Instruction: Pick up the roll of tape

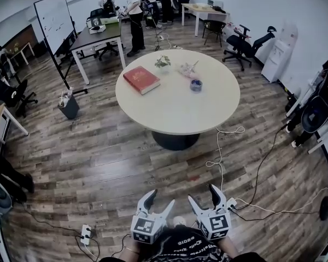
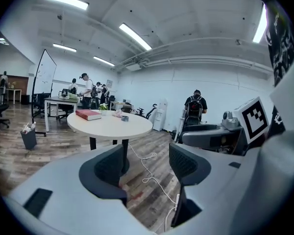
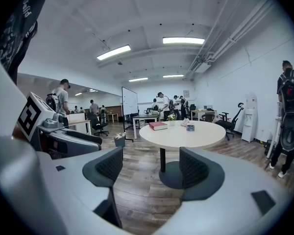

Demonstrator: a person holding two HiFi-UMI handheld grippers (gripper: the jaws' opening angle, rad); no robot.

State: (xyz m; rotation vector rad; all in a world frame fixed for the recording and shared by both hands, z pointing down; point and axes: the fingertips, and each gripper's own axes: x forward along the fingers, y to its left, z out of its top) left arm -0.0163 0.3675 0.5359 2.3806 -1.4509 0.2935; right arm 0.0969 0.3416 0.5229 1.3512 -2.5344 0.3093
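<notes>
The roll of tape point(image 1: 195, 84) is a small bluish ring lying flat on the round beige table point(image 1: 153, 119), toward its right side. It shows tiny in the left gripper view point(image 2: 124, 118) and in the right gripper view point(image 3: 190, 128). Both grippers are far from the table, low in the head view, held close to the person's body. My left gripper point(image 1: 159, 200) point(image 2: 146, 163) stands open with nothing between its jaws. My right gripper point(image 1: 204, 197) point(image 3: 153, 168) is open too, empty, and points toward the table.
On the table also lie a red book point(image 1: 141, 79), a small potted plant point(image 1: 163, 62) and a pink bundle point(image 1: 187, 69). White cables point(image 1: 221, 157) cross the wood floor before the table. A bin point(image 1: 69, 105), whiteboard point(image 1: 54, 22), chairs and people stand beyond.
</notes>
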